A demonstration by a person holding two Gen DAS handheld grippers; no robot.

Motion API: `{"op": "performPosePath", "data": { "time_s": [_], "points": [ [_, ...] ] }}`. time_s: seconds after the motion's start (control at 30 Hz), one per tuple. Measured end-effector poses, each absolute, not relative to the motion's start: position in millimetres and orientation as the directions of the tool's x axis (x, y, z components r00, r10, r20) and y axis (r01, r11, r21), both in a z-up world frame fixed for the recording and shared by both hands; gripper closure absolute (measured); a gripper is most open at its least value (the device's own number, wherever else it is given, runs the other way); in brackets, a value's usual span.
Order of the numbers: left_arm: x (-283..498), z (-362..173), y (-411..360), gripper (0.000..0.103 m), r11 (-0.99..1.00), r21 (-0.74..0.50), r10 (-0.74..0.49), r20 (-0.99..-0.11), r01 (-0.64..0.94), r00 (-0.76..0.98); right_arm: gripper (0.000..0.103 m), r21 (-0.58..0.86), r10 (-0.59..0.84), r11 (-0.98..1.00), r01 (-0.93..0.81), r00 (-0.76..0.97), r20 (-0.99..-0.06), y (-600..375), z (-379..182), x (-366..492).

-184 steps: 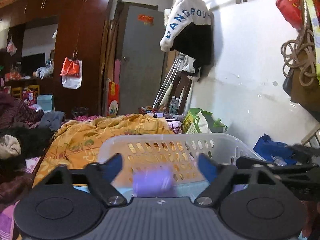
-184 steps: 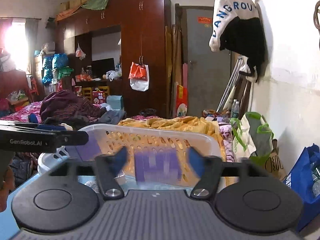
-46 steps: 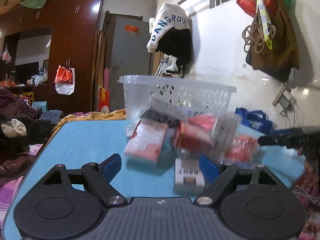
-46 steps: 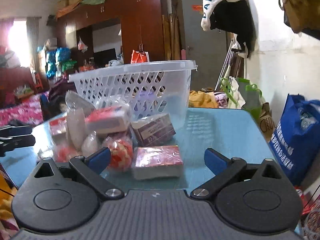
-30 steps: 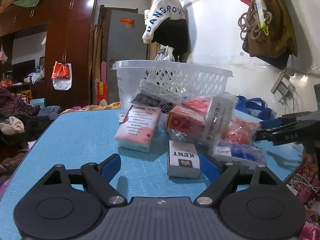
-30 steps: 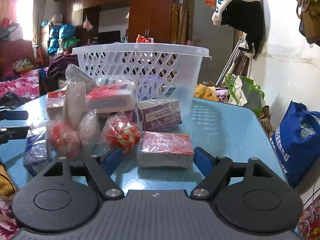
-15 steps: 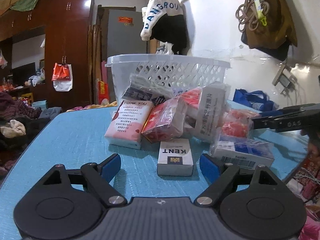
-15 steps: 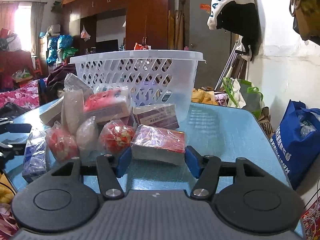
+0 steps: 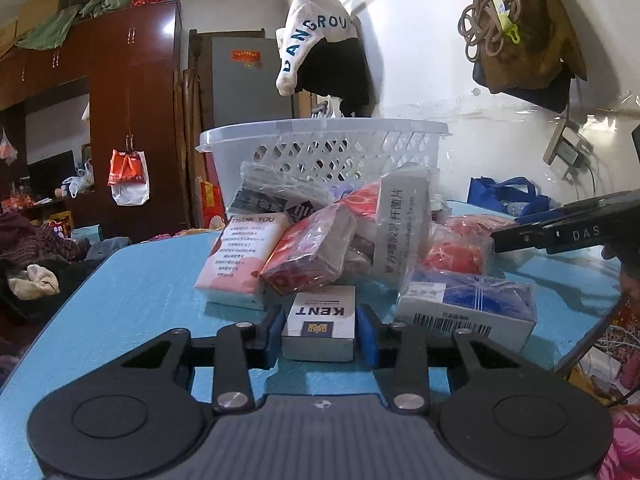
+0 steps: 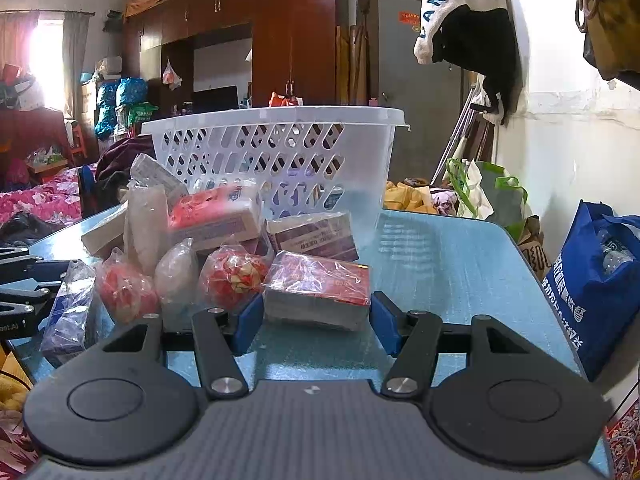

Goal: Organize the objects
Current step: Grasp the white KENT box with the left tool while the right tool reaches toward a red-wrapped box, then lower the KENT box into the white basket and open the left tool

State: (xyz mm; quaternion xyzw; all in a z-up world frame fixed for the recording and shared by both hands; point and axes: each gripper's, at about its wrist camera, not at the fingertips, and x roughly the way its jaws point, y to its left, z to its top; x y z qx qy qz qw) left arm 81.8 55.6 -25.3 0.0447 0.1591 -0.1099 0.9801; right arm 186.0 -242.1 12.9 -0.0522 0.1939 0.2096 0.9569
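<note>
Blue table (image 9: 132,292), white slotted basket (image 9: 324,148) at the far end, loose heap of packets in front of it; the step looks like pick-up for loading the basket. Left gripper (image 9: 319,330): jaws closing on the KENT cigarette pack (image 9: 320,326), pads at both its sides, pack flat on the table. Right gripper (image 10: 316,318): half-spread, pinching the red plastic-wrapped box (image 10: 318,294) at the heap's near edge. Next calls for firm grips, then a lift clearing the rim.

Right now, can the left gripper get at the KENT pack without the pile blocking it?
Probably yes. The left gripper already has the KENT pack between its closing jaws at the pile's near edge; nothing lies on it, though the red wrapped box sits close behind.
</note>
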Motion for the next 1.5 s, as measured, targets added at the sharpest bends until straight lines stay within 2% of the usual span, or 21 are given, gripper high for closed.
{"op": "performPosePath", "data": {
  "time_s": [0.43, 0.9, 1.03, 1.2, 1.37, 1.5],
  "points": [
    [61.0, -4.5, 91.8, 0.061, 0.981, -0.016, -0.19, -0.239, 0.192, 0.952, 0.041, -0.012, 0.364, 0.925, -0.381, 0.892, -0.269, -251.7, 32.3, 160.8],
    [62.0, 2.8, 97.7, 0.061, 0.981, -0.03, -0.194, -0.216, 0.192, 0.957, 0.041, 0.007, 0.384, 0.918, -0.396, 0.885, -0.263, -249.0, 37.9, 158.5],
    [66.7, 22.3, 96.7, 0.061, 0.977, -0.04, -0.212, -0.18, 0.209, 0.96, 0.041, 0.009, 0.405, 0.91, -0.415, 0.884, -0.236, -244.2, 55.0, 159.7],
    [101.4, 74.1, 95.2, 0.061, 0.971, -0.063, -0.235, -0.126, 0.229, 0.964, 0.041, -0.006, 0.436, 0.894, -0.448, 0.873, -0.218, -222.5, 96.7, 188.5],
    [174.5, 120.8, 83.8, 0.061, 0.965, -0.109, -0.256, -0.19, 0.238, 0.948, 0.041, -0.016, 0.416, 0.902, -0.431, 0.878, -0.235, -195.0, 131.9, 254.4],
    [228.3, 124.4, 71.2, 0.061, 0.971, -0.127, -0.229, -0.268, 0.201, 0.936, 0.041, -0.018, 0.393, 0.909, -0.416, 0.872, -0.293, -183.2, 130.7, 292.5]
  ]
}}
